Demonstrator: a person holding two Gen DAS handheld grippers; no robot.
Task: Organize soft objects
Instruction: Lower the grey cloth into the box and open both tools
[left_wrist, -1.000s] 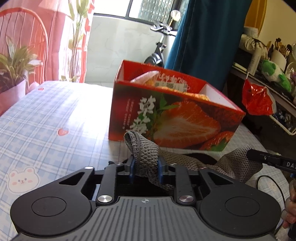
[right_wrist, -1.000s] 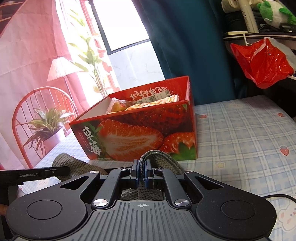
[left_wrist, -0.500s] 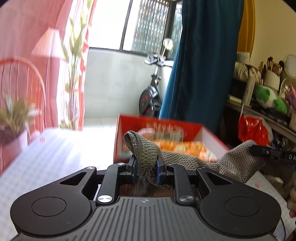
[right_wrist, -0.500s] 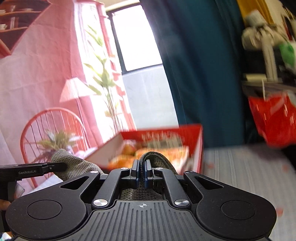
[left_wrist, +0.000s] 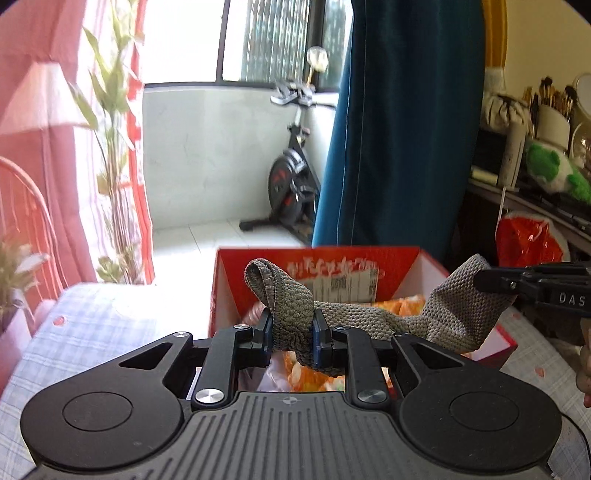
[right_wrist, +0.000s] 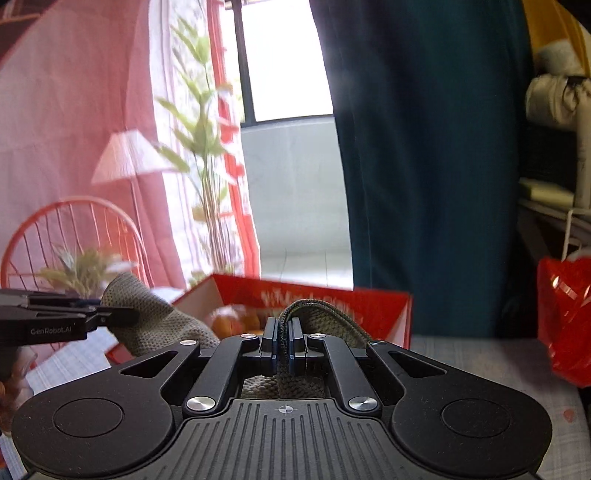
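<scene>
Both grippers are pinched on the same grey-brown knitted cloth (left_wrist: 354, 317), one at each end, and the cloth hangs btwn them right over the open red cardboard box with the strawberry print (left_wrist: 428, 258). The left gripper (left_wrist: 291, 334) has its blue pads squeezed narrow around a bunched, folded-over end of the knit, w/ a loop of it sticking up above the jaws. The right gripper (right_wrist: 282, 341) is clamped almost fully together on a thin edge of the cloth; in the left wrist view you can see its black finger (left_wrist: 495, 280) biting the other corner off to the right.

Box contents: orange and white crinkly packets (left_wrist: 402, 306) fill the bottom, prob snack bags, but they're blurry and half hidden by the cloth so can't say for sure. The far inner wall has white lettering and a pale label. In the right wrist view smth round and orange (right_wrist: 229, 321) sits in the box's left part, too smeared to name.

The box sits on a table with a pale blue checked cloth with small red marks (left_wrist: 92, 332). A shiny red plastic bag (right_wrist: 565, 317) hangs off to the right, near the table edge, well apart from the box. A person's fingers (left_wrist: 583, 373) show at the right edge of the left wrist view.
</scene>
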